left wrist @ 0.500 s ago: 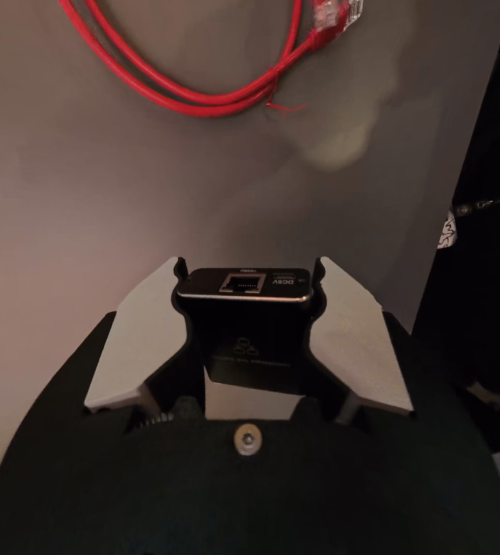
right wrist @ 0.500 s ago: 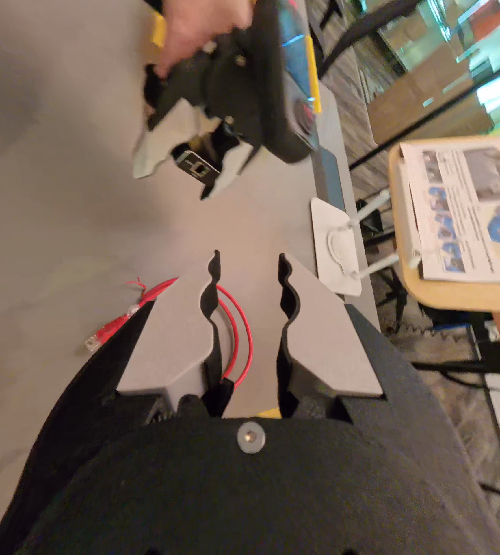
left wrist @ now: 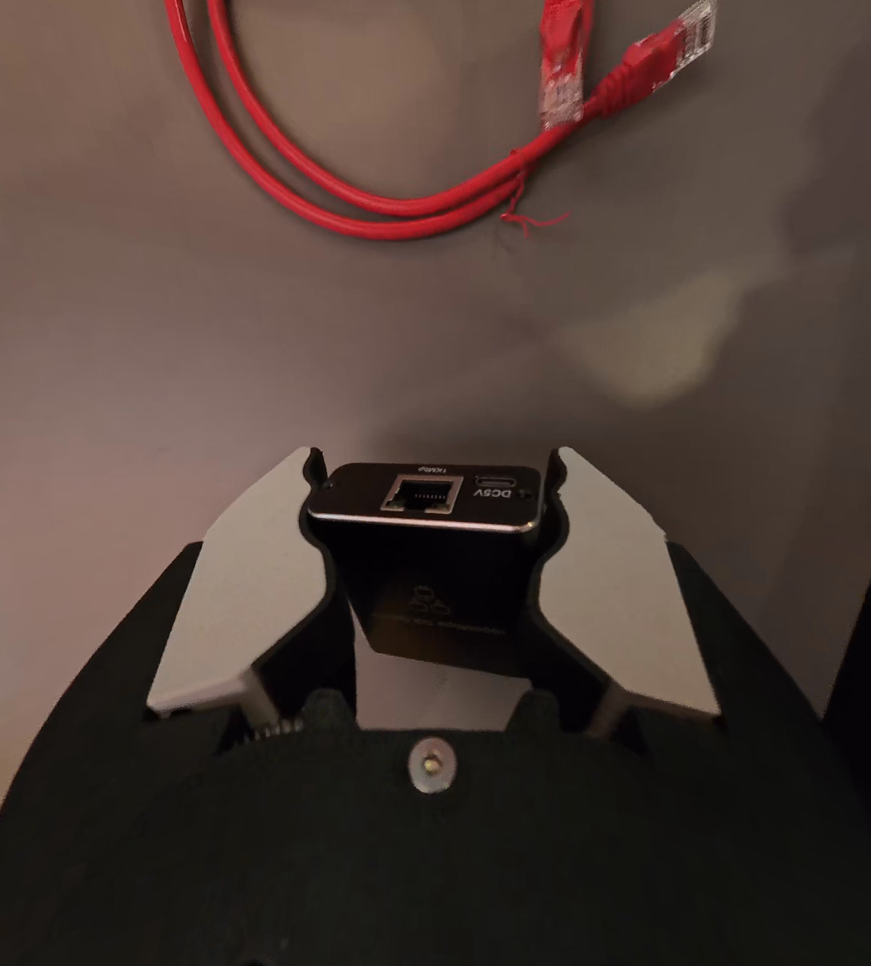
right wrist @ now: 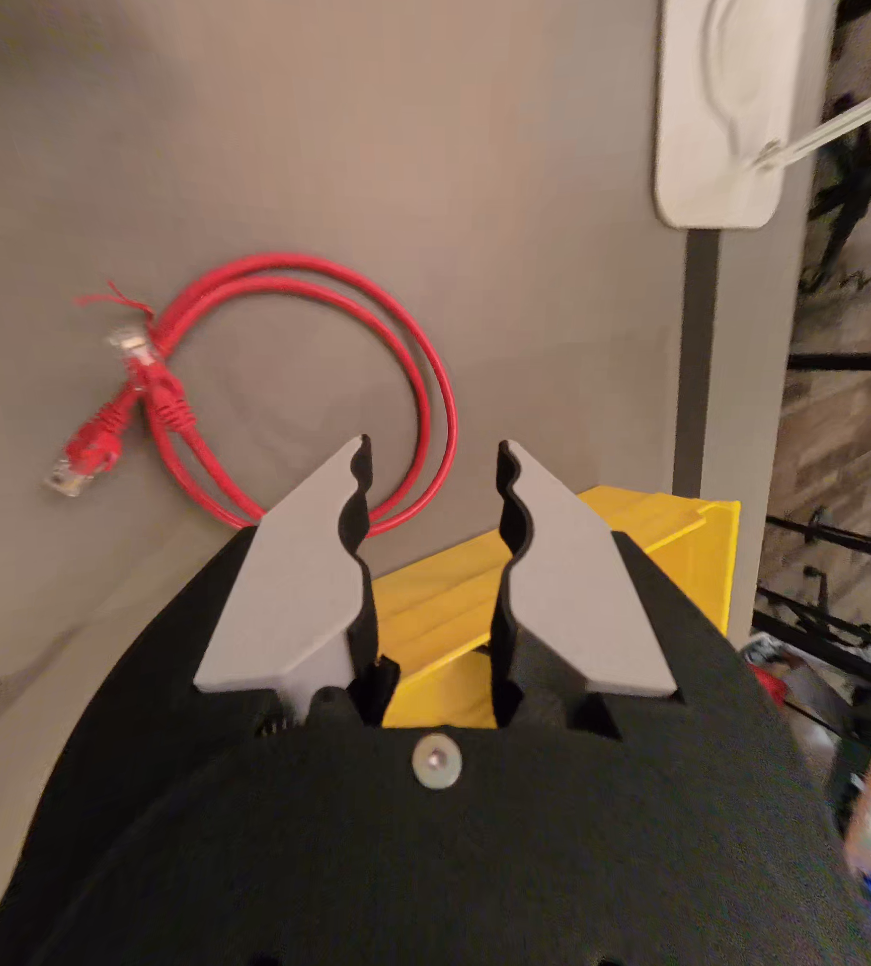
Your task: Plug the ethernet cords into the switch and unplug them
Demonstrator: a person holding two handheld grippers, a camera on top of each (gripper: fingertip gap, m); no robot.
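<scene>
One black switch [left wrist: 425, 564] clamped in left tongs [left wrist: 436, 473] | right tongs [right wrist: 432, 444] parted, empty | red cord [right wrist: 292, 397] coiled

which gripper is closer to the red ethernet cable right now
Right. The right gripper hangs open with its fingertips over the red ethernet cable loop. The left gripper, shut on the switch, sits well back from the cable across bare table.

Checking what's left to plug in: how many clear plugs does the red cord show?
2. In the right wrist view, one plug lies at the cord's lower left end, the other just above it by the tied point. Neither is plugged in.
</scene>
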